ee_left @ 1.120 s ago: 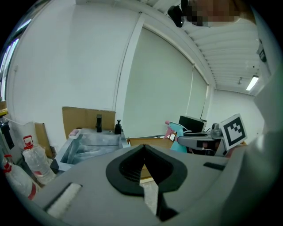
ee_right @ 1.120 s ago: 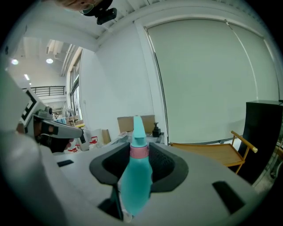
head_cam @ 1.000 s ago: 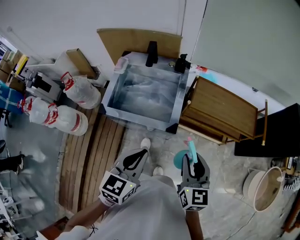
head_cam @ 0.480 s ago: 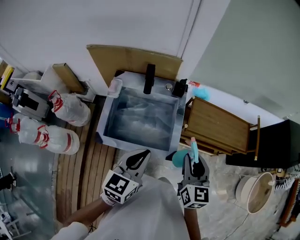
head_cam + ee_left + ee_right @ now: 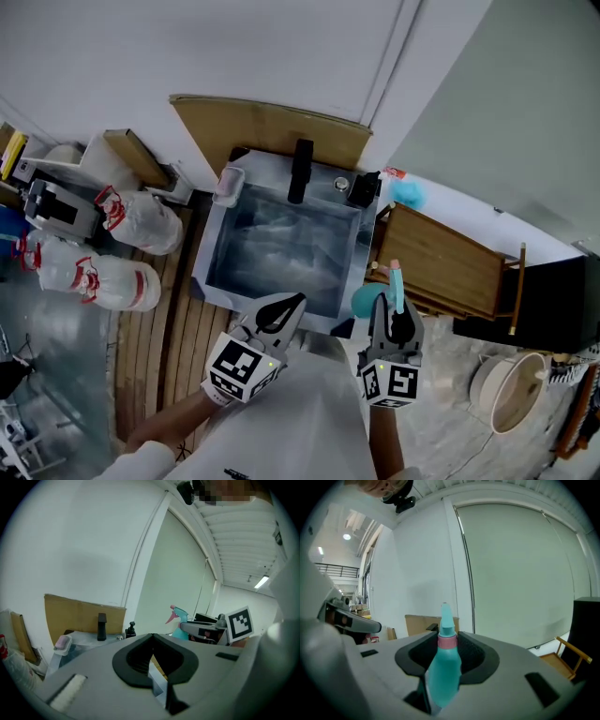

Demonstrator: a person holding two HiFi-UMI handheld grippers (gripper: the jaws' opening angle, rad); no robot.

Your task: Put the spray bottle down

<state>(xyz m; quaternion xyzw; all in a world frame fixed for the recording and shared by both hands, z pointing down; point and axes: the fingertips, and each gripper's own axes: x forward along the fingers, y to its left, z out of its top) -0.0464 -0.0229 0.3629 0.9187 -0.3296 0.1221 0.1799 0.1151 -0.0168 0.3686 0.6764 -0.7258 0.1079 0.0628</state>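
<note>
The teal spray bottle (image 5: 443,667) with a pink collar stands upright between the jaws of my right gripper (image 5: 446,638), which is shut on its body. In the head view the spray bottle (image 5: 367,299) hangs just past the near right corner of a steel sink (image 5: 212,225), held by the right gripper (image 5: 392,314). My left gripper (image 5: 287,306) is beside it over the sink's near edge, jaws shut and empty. Seen from the left gripper (image 5: 151,637), the spray bottle (image 5: 180,619) shows to the right.
A black faucet (image 5: 300,172) stands at the sink's back, with cardboard (image 5: 272,131) behind it. A wooden folding piece (image 5: 441,258) lies right of the sink, a black cabinet (image 5: 562,300) beyond. White bags (image 5: 112,277) sit left, beside wooden slats (image 5: 183,328). A round basin (image 5: 514,386) sits right.
Both grippers have moved forward toward the sink, which now lies closer under them. The right gripper still holds the spray bottle; the left stays shut.
</note>
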